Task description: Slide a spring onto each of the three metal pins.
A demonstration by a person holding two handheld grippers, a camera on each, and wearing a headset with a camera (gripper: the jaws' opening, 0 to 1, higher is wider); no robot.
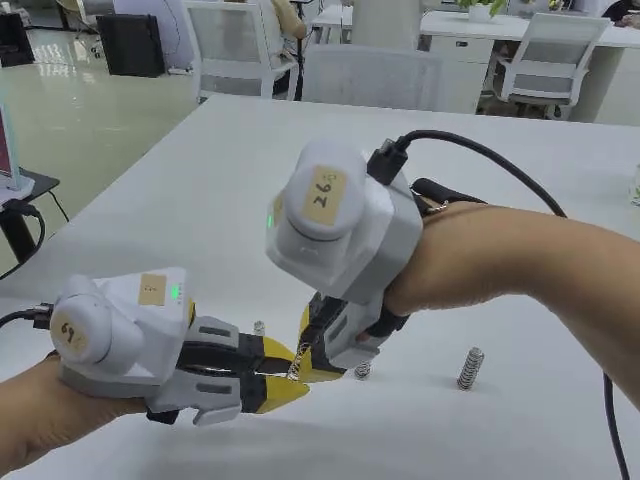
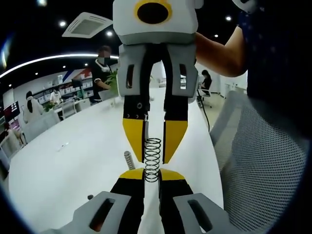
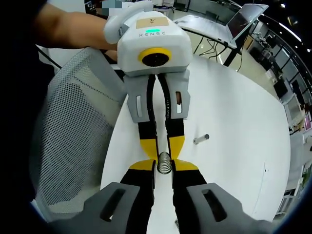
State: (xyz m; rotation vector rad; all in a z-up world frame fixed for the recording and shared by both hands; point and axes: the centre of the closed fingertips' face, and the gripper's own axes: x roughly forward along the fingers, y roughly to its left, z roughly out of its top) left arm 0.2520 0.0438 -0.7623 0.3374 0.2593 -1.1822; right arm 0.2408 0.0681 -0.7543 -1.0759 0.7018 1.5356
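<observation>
Spring sits between both tools above the worktop: left gripper is narrowed onto one end, and right gripper is narrowed to coil width on the rest. Judged light, thin-wired and springy, apt to kink or shoot out if squeezed; hold lightly across the coils, bore left free. Bare pin stands near at 11 o'clock, partly screened by the jaws; another spring stands upright at 3 o'clock, well apart.

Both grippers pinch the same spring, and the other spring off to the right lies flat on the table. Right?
Not quite. The other spring stands upright on the table, not flat; the head view shows it. The left gripper and right gripper do pinch one shared spring.
</observation>
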